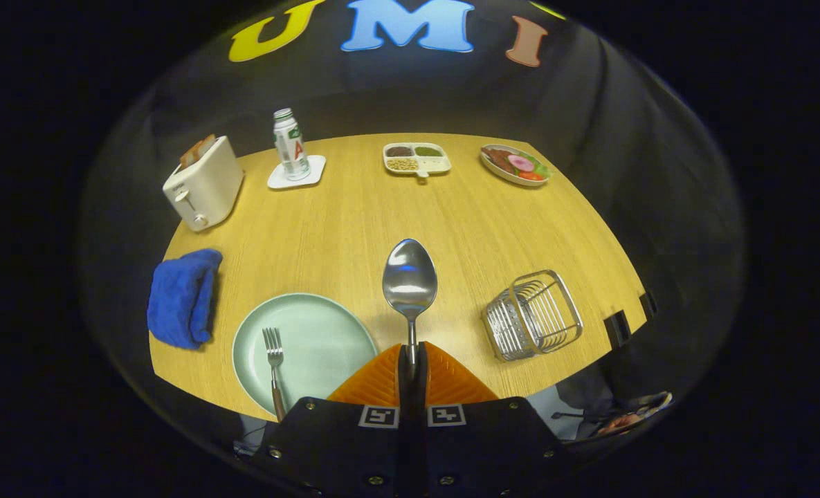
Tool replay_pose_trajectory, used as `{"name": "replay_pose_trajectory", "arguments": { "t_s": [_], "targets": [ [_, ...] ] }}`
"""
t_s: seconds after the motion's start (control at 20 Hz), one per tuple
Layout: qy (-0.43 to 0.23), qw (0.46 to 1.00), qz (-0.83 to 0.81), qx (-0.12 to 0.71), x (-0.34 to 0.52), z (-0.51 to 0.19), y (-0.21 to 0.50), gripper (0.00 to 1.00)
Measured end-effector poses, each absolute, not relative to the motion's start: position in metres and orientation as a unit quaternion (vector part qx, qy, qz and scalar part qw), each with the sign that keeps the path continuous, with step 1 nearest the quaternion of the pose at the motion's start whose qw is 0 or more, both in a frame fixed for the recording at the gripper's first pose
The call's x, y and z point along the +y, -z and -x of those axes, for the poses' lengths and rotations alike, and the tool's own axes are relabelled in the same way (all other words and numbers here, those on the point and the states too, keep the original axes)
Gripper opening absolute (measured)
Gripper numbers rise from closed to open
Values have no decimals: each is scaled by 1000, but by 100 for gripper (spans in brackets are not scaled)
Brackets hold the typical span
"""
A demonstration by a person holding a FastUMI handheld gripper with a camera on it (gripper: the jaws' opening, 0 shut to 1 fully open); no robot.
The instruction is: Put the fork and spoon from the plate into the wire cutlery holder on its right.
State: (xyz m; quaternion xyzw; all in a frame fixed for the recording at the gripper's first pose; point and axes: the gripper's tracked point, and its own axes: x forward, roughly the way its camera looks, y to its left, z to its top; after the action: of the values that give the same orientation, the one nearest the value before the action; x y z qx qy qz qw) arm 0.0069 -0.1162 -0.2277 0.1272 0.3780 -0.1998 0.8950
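Observation:
My gripper (412, 354) is shut on the handle of a metal spoon (410, 280), whose bowl sticks out ahead of the fingers, lifted above the wooden table. A pale green plate (326, 332) lies below and left of the fingers, with a fork (273, 360) resting on its left part, tines pointing away. The wire cutlery holder (534, 315) stands to the right of the plate and of my fingers, with nothing visible inside it.
A blue cloth (181, 297) lies left of the plate. Farther back stand a white toaster (205, 183), a bottle (290, 144) on a white coaster, a divided snack tray (416, 159) and a plate of food (515, 164). The table's (354, 221) right edge runs just beyond the holder.

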Motion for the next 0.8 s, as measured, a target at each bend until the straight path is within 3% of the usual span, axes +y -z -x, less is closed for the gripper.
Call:
{"name": "replay_pose_trajectory", "arguments": {
  "t_s": [0.4,0.8],
  "targets": [
    [296,854,-195,381,-190,33,241,1],
    [303,812,-255,429,-201,48,268,1]
  ]
}}
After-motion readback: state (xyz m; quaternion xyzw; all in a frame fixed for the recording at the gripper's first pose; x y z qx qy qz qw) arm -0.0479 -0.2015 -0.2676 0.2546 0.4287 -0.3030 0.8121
